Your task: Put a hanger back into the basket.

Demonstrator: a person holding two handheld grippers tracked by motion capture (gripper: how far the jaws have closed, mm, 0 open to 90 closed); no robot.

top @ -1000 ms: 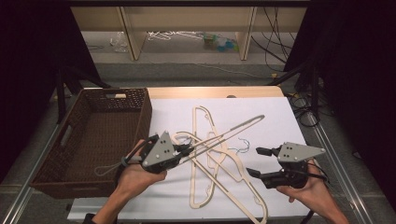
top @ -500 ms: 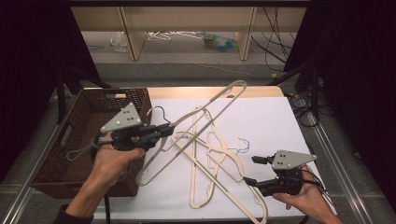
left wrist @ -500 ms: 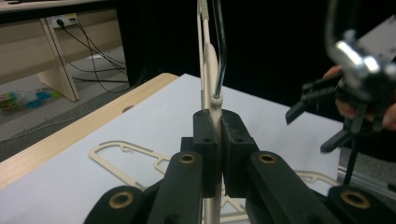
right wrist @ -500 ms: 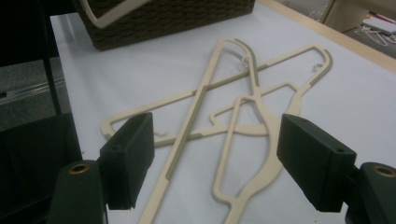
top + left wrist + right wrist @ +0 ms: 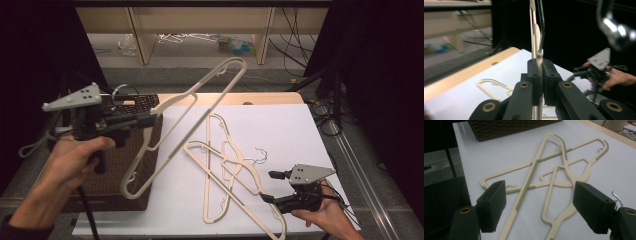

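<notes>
Left gripper: jaws pressed together on the neck of a cream plastic hanger, just below its metal hook. In the left gripper view the two black pads pinch the thin cream strip between them, with no gap showing. The hanger is held in the air. Its long triangular frame runs from the grip up and away toward the far side of the surface, and its lower corner hangs over the near right corner of the wicker basket. It touches nothing but the gripper. The left hand holds the gripper body over the basket, which sits at the left edge of the surface.

Right gripper: jaws spread wide, nothing between them. The right gripper view looks between the two open pads onto two more cream hangers, crossed over each other and lying flat on the white sheet. The right hand keeps this gripper low at the near right part of the surface, just beside the near ends of the lying hangers. I cannot tell if it touches them.

The white sheet covers most of the wooden surface. The lifted hanger is well apart from the right gripper.
</notes>
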